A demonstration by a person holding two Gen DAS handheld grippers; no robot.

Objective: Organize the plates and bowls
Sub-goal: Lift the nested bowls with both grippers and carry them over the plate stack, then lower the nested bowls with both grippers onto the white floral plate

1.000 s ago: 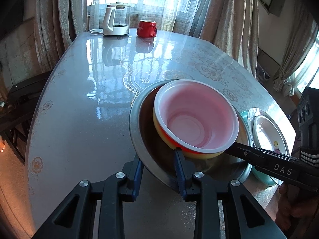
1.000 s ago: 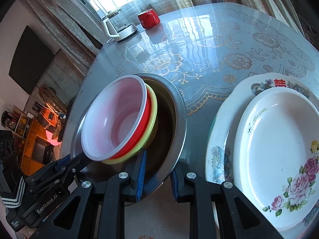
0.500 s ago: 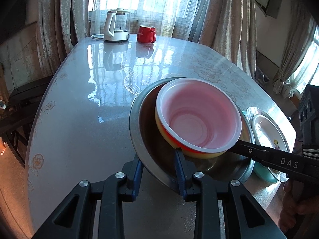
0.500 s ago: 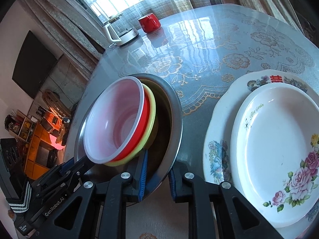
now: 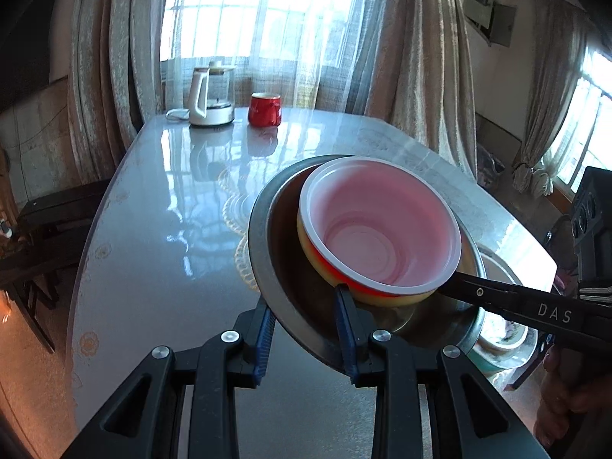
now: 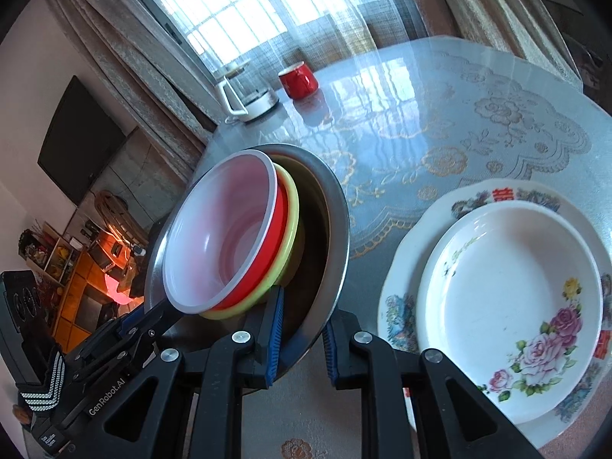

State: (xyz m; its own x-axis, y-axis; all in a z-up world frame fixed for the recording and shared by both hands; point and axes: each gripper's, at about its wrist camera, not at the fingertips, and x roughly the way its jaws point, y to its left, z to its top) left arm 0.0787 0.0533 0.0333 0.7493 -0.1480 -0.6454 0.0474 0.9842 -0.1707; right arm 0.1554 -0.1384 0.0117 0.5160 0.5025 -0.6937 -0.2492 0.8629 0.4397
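A large steel bowl holds a nested stack of a translucent white bowl, a red bowl and a yellow bowl. My left gripper is shut on the steel bowl's near rim. My right gripper is shut on the opposite rim of the steel bowl, with the white bowl tilted inside. Both hold the steel bowl lifted and tilted above the table. A white floral plate lies on a larger patterned plate to the right.
A white kettle and a red mug stand at the far end of the glossy table. Curtains and windows lie beyond. A teal dish shows under the steel bowl's right edge.
Both grippers have raised the steel bowl with its stack off the table and tilted it. The plates now sit lower and further right in the right wrist view.
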